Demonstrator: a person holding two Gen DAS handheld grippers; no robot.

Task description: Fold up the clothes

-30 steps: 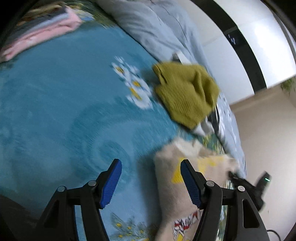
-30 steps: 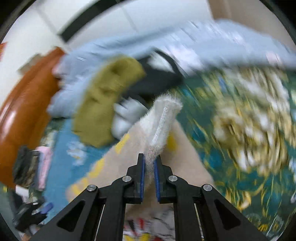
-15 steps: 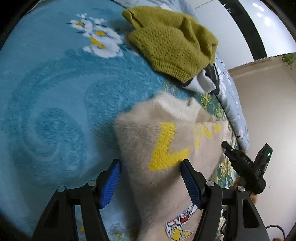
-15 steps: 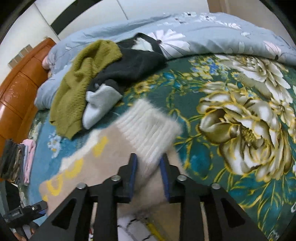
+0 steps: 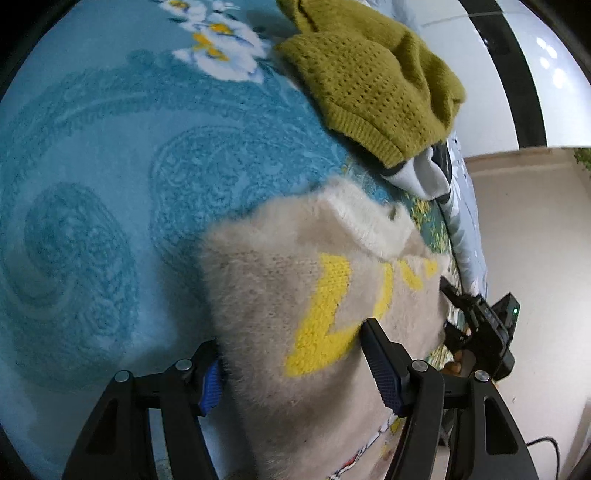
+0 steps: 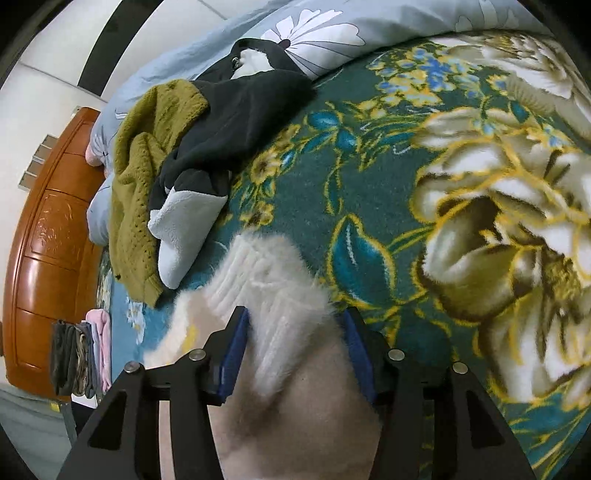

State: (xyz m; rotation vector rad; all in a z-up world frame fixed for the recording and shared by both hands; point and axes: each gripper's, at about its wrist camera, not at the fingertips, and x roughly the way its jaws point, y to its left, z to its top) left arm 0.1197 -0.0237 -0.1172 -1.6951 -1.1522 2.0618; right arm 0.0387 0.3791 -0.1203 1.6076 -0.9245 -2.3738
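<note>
On the bed, across a teal patterned blanket (image 5: 110, 155), a fuzzy beige sweater (image 5: 280, 295) with yellow lettering is lying spread between both grippers. Seen from the left wrist, the left gripper (image 5: 295, 373) is standing with its jaws wide apart, the sweater's near edge sitting in the gap; its fuzzy side is brushing the left blue pad, while the right pad is resting over the knit without any visible squeeze. Seen from the right wrist, the right gripper (image 6: 291, 354) is holding its jaws apart too, having just been opening, and the sweater's white ribbed cuff (image 6: 266, 280) is lying loose between the pads, no longer pinched. Beyond the sweater an olive knit garment (image 5: 373, 88) is lying heaped against a dark fleece garment (image 6: 236, 122) with a pale lining, near a pale blue flowered duvet (image 6: 325, 26). Far left in the right wrist view, folded clothes (image 6: 81, 354) are standing stacked beside an orange wooden headboard (image 6: 48, 236).
</note>
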